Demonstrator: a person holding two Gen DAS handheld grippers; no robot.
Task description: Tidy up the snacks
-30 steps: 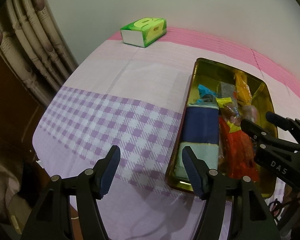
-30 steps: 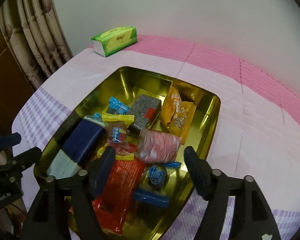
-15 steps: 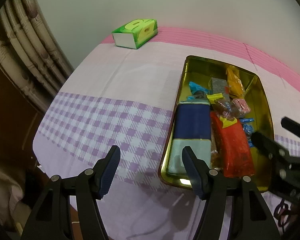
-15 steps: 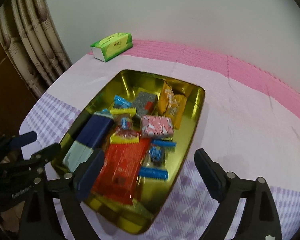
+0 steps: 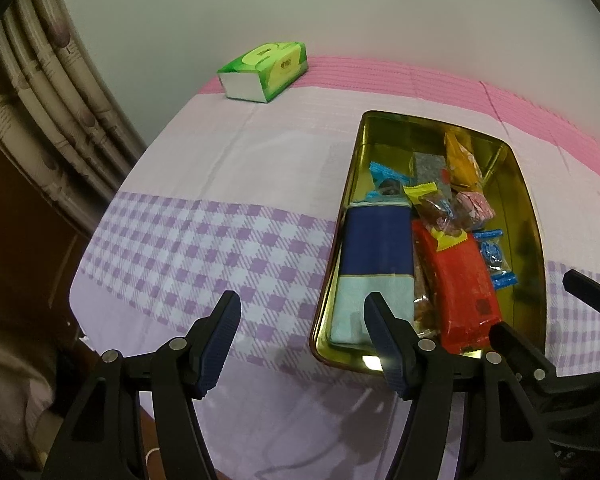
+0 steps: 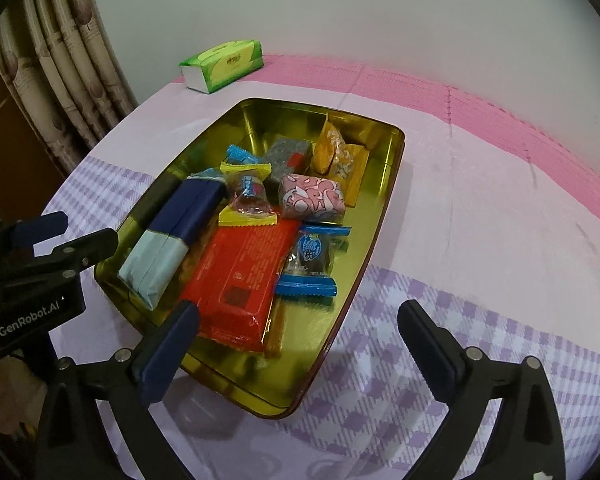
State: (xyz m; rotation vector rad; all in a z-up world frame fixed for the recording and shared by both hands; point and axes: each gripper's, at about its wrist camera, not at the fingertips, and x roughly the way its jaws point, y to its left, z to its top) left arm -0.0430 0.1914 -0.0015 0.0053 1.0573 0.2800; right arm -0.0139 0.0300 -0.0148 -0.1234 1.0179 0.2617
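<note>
A green tissue box (image 6: 222, 65) is seen upper left, behind the gold tin (image 6: 384, 216) of snacks. "GenRobot.AI" is printed on the left gripper (image 6: 62, 236); both it and the right gripper (image 6: 296, 340) are spread wide, empty.

Left gripper (image 5: 300, 338): matte black plastic linkage arms with round silver screw heads at the joints, fingers faced with dark navy ribbed pads (image 5: 220, 340). Right gripper (image 6: 296, 350): same build, black arms, silver screws, smooth navy pads (image 6: 168, 354). In the right wrist view the left unit's black body (image 6: 28, 304) carries white "GenRobot.AI" lettering, and a thin dark cable shows beneath it.
</note>
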